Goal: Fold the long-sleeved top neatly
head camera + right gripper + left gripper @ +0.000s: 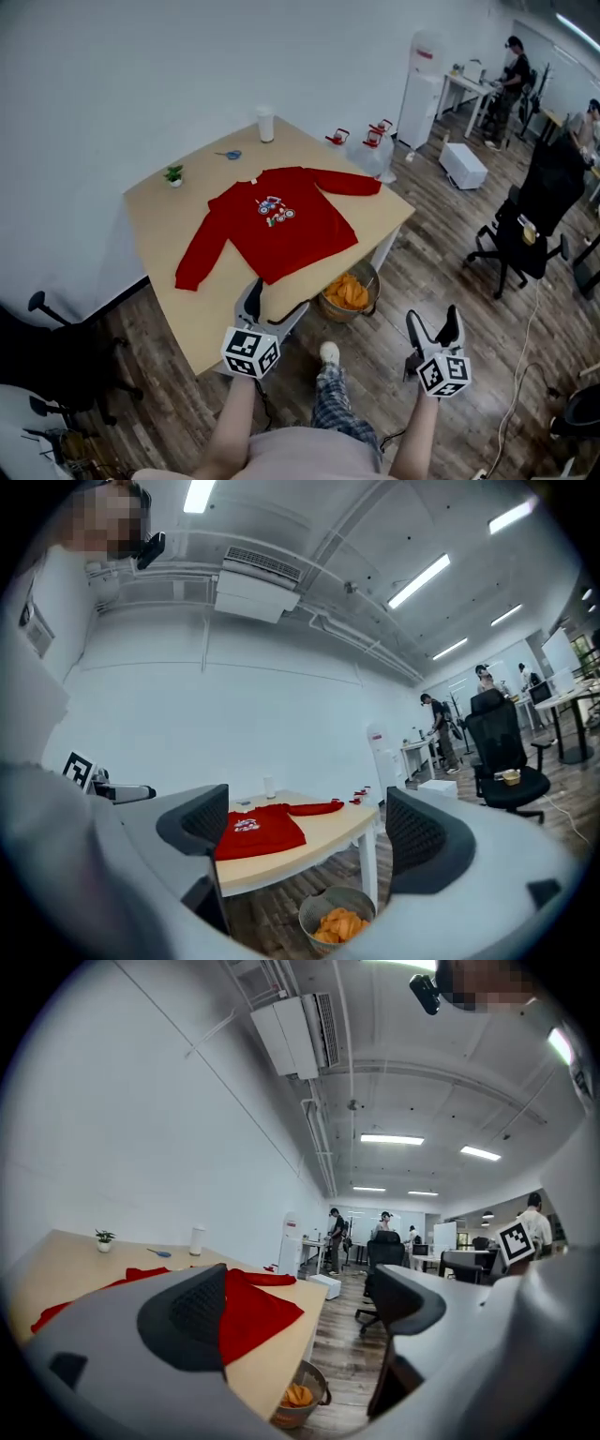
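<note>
In the head view we see the red long-sleeved top (272, 223) spread flat, print up, in the middle of the counter (159, 225). One sleeve runs toward 8 o'clock and the other toward 2 o'clock. At 6 o'clock from it we hold the left hand-held gripper (267, 305) at the counter's near edge. The right hand-held gripper (435, 326) is at 4 o'clock, over the floor. A basket (373, 277) of orange pieces sits under the counter edge.

In the left gripper view, the left hand-held gripper (300, 1307) is released and its jaws are wide apart, grasping nothing. The top (253, 1312) lies beyond them at 9 o'clock.

In the right gripper view, the right hand-held gripper (309, 832) is released too. The top (255, 829) lies far off on the counter (323, 832), with the basket (314, 913) at 6 o'clock.
</note>
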